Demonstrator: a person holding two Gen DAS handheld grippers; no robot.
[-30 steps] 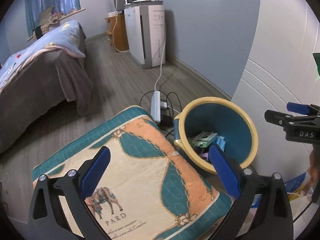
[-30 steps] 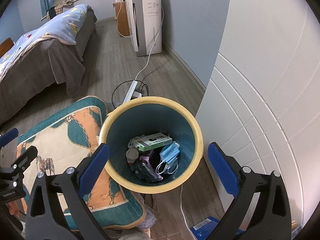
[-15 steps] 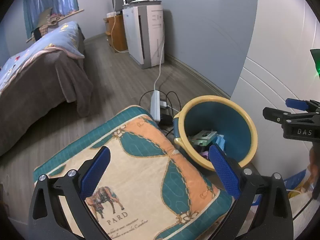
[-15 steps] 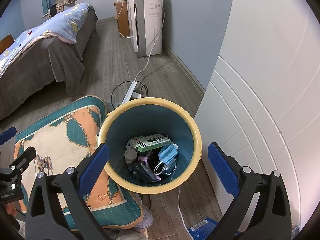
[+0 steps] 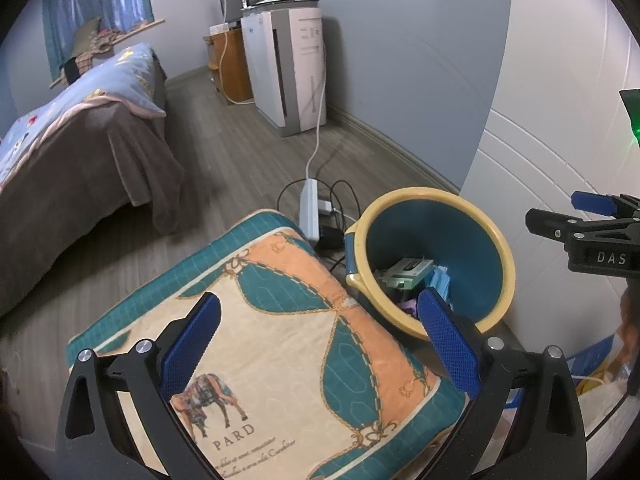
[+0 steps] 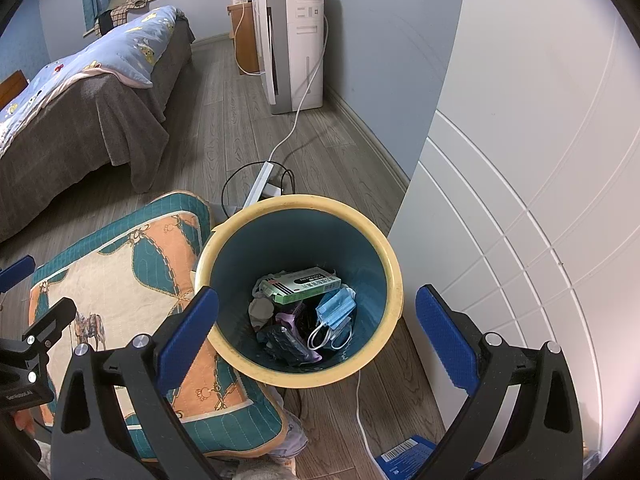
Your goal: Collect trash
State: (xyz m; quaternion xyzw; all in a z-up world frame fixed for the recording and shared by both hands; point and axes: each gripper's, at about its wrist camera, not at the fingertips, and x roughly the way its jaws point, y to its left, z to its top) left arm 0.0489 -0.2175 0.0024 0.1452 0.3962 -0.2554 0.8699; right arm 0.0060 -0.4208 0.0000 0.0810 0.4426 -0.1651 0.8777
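Note:
A yellow-rimmed teal trash bin (image 6: 394, 268) stands on the wood floor by the white wall; it also shows in the left wrist view (image 5: 508, 264). Inside lie a green and white box (image 6: 306, 284), a blue face mask (image 6: 336, 308), a dark wrapper (image 6: 282, 338) and other scraps. My right gripper (image 6: 316, 330) is open and empty, held above the bin's mouth. My left gripper (image 5: 320, 340) is open and empty, above the patterned cushion (image 5: 280, 320) to the left of the bin.
A power strip (image 6: 262, 184) with cables lies on the floor behind the bin. A bed (image 5: 80, 132) stands at the left, a white appliance (image 6: 296, 48) at the far wall. A blue booklet (image 6: 404, 456) lies on the floor near the white wall (image 6: 520, 200).
Both grippers have risen and drawn back slightly; the bin looks a little smaller and lower in the right wrist view. Both stay open and empty.

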